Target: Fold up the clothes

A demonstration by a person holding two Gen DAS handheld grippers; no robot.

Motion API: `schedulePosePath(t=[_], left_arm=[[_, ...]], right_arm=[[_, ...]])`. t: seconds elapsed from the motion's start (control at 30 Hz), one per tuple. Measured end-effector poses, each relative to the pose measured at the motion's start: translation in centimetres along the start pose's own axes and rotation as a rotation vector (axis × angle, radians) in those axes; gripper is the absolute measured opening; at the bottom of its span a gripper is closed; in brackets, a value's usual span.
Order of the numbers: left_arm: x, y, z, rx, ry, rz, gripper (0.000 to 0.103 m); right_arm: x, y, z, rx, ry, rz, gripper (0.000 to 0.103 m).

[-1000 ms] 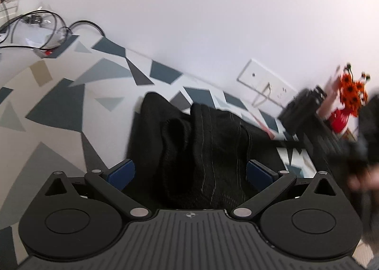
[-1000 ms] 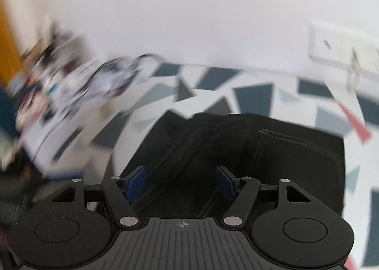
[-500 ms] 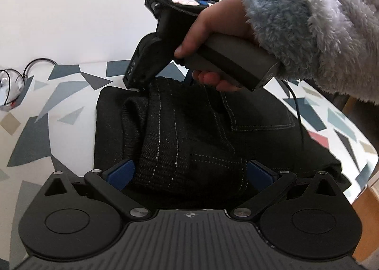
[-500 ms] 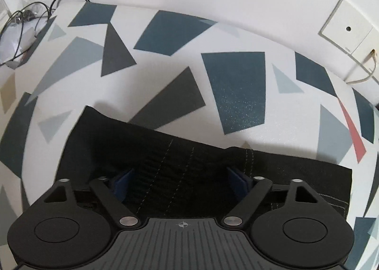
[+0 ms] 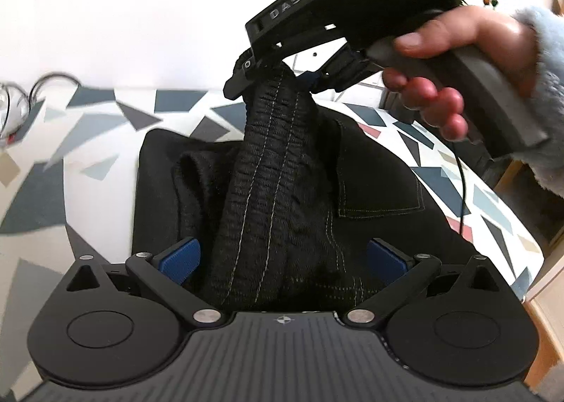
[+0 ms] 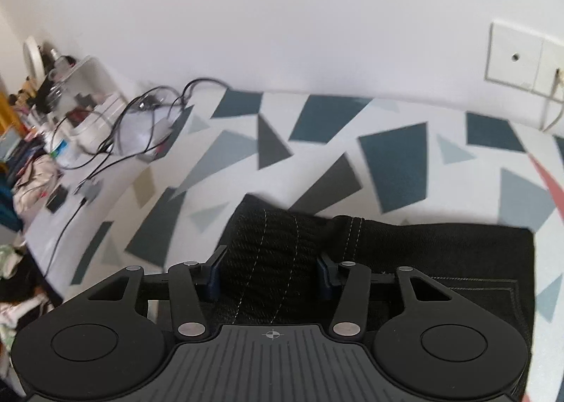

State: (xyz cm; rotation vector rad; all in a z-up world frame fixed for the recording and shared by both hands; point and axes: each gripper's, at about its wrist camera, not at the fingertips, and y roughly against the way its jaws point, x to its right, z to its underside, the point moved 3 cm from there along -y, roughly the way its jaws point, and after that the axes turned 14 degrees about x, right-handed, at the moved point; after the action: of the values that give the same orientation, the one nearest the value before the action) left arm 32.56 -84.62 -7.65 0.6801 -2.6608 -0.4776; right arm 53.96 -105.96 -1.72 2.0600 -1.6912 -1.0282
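Note:
Black shorts (image 5: 303, 183) with white stitching and a ribbed waistband lie on the patterned table. In the left wrist view my right gripper (image 5: 282, 74) is shut on the waistband and lifts it off the table. In the right wrist view the waistband (image 6: 268, 254) sits clamped between the right gripper's blue pads (image 6: 215, 278). My left gripper (image 5: 282, 257) is open, its blue pads (image 5: 179, 254) on either side of the shorts' near edge, the cloth bunched between them.
The table (image 6: 394, 159) has a white cover with grey and blue shapes. Cables (image 6: 141, 120) and clutter (image 6: 60, 109) lie at its far left. A wall socket plate (image 6: 518, 56) is at right. The table's right edge (image 5: 521, 226) drops to a wooden floor.
My right gripper has shut on the waistband and raised it up from the table. My left gripper stays open at the near edge.

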Motion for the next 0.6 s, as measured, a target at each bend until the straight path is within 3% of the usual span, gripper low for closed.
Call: schedulePosePath(t=[0.27,0.4,0.47,0.53,0.6], left_arm=[[-0.8,-0.3,1.5,-0.03,0.112,0.027,0.102],[-1.3,-0.5,2.2,-0.054,0.144,0.009,0.102],[-1.3,-0.6,2.3,-0.058,0.144,0.002,0.102],[-1.2,-0.8,2.3,-0.076,0.138,-0.009,0.102],[-1.1,-1.0,2.2,-0.089,0.124,-0.018,0.102]], right_arm=[[-2.7,-7.2,2.2,-0.141,0.056,-0.003,0.047],[-4.6,-9.4,3.7,-0.165,0.192,0.038,0.052],[-5.4,-9.5,4.1,-0.168,0.235,0.043,0.063],[-5.9,-9.6,4.7,-0.17,0.259,0.01,0.101],[-5.7,-8.6,4.4,-0.143,0.255,0.005,0.1]])
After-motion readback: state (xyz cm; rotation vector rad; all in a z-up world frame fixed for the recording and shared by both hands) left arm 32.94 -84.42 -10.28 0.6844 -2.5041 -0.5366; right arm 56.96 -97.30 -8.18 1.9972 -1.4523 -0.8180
